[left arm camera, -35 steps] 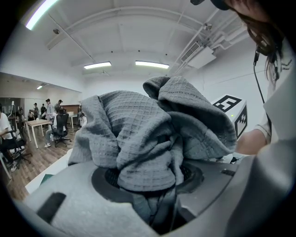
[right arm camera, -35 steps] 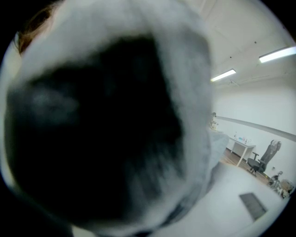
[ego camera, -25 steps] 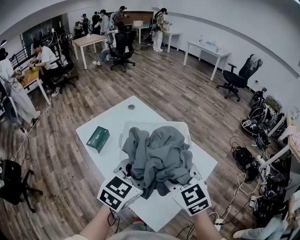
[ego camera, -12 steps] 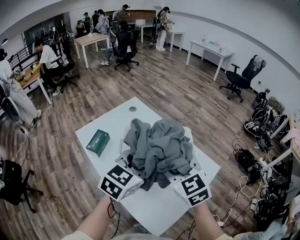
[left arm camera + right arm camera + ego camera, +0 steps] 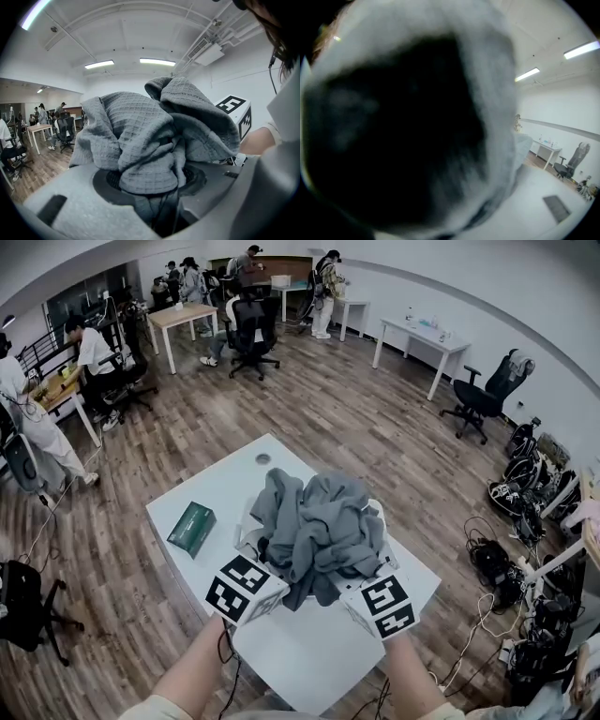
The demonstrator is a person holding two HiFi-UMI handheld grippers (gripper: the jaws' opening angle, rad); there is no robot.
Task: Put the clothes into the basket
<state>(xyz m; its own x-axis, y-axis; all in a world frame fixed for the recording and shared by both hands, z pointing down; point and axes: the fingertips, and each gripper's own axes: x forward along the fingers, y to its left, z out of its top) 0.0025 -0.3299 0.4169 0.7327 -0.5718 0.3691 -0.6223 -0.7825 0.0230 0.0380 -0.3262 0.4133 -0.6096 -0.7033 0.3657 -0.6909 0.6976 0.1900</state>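
Note:
A bundle of grey waffle-knit clothes [image 5: 314, 529] hangs between both grippers above a white basket [image 5: 246, 524], whose rim shows at the bundle's left and right. My left gripper [image 5: 269, 565] is shut on the bundle's near left side; in the left gripper view the cloth [image 5: 159, 136] is pinched between the jaws and bulges over them. My right gripper [image 5: 352, 579] grips the near right side. Cloth [image 5: 417, 122] lying against the lens blurs out most of the right gripper view and hides its jaws.
The basket stands on a white table [image 5: 309, 662], with a green box [image 5: 190, 528] to its left. People work at desks [image 5: 183, 320] at the far end of the room. Office chairs and cables stand along the right wall.
Both grippers have carried the bundle away from me and farther over the basket. The grip on the cloth looks the same.

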